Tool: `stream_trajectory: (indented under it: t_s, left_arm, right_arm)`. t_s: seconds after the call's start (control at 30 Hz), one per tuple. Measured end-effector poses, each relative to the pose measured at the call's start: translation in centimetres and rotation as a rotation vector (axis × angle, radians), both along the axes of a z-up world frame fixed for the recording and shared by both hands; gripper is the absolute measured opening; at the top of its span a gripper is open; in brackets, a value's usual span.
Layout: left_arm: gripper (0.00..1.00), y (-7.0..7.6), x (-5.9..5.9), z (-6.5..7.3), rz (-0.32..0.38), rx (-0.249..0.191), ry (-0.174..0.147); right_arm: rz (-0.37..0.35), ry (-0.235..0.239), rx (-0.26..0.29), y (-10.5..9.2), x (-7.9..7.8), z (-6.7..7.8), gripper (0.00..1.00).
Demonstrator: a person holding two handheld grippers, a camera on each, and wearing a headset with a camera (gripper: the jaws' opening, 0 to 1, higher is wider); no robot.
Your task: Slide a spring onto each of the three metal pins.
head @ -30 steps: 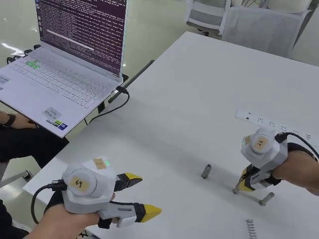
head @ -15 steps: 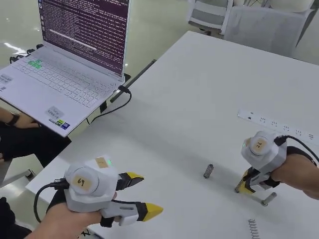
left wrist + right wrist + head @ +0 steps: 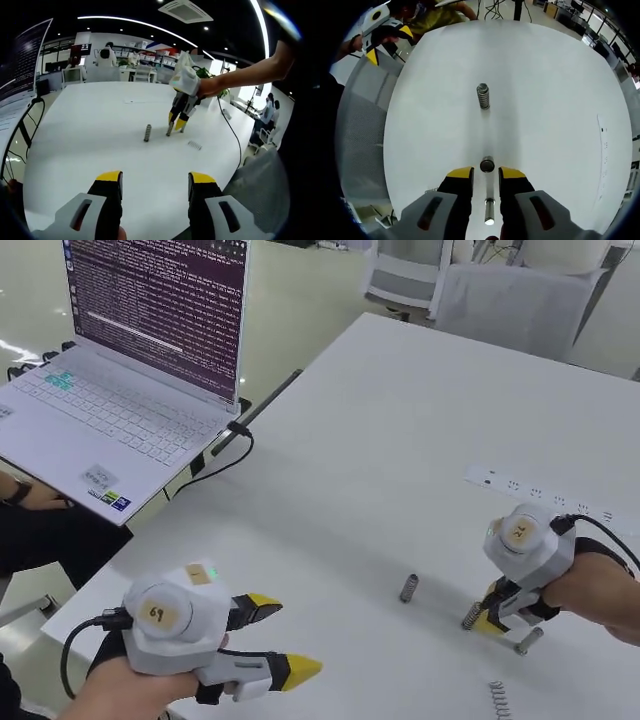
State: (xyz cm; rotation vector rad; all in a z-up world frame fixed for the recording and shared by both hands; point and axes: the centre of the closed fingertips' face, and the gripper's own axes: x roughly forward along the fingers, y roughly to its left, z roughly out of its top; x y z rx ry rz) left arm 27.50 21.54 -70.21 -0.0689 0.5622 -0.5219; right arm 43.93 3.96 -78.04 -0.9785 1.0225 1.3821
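1. The left hand-held gripper (image 3: 285,637) hovers by the near left corner of the white bench (image 3: 400,420). Its yellow-tipped jaws are spread wide with nothing between them, and the left gripper view shows that gap head-on.
2. The right hand-held gripper (image 3: 490,618) points down at the bench close to the near edge, towards the right. A small upright grey metal pin (image 3: 470,617) stands at its tips.
3. In the head view the side of that pin looks ribbed like a coil. The right gripper view shows it end-on as a round head (image 3: 487,164) between narrowly parted jaws. Whether the jaws actually press on it I cannot tell.
4. A short spring-covered metal pin (image 3: 408,587) stands alone just left of the right hand-held gripper. The right gripper view places it straight ahead, apart from the jaws.
5. A bare metal pin lying flat (image 3: 527,640) sits just beside the right hand-held gripper.
6. A loose coiled wire spring (image 3: 500,697) lies nearest the near edge; the left gripper view also shows it (image 3: 194,145).
7. A white power strip (image 3: 540,495) lies farther back towards the right edge.
8. An open silver laptop (image 3: 150,370) sits beyond the left edge.
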Motion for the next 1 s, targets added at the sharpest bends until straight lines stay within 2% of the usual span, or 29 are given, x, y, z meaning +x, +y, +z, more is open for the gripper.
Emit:
stream_trajectory:
  t_s: [0.4, 1.0]
  left_arm:
    - [0.48, -0.6, 0.0, 0.4, -0.013, -0.008, -0.009]
    - [0.48, -1.0, 0.3, 1.3, -0.037, -0.006, -0.030]
  right_arm:
    - [-0.064, -0.012, 0.050, -0.7, -0.3, 1.9, 0.23]
    - [-0.171, -0.008, 0.126, -2.1, -1.4, 3.4, 0.28]
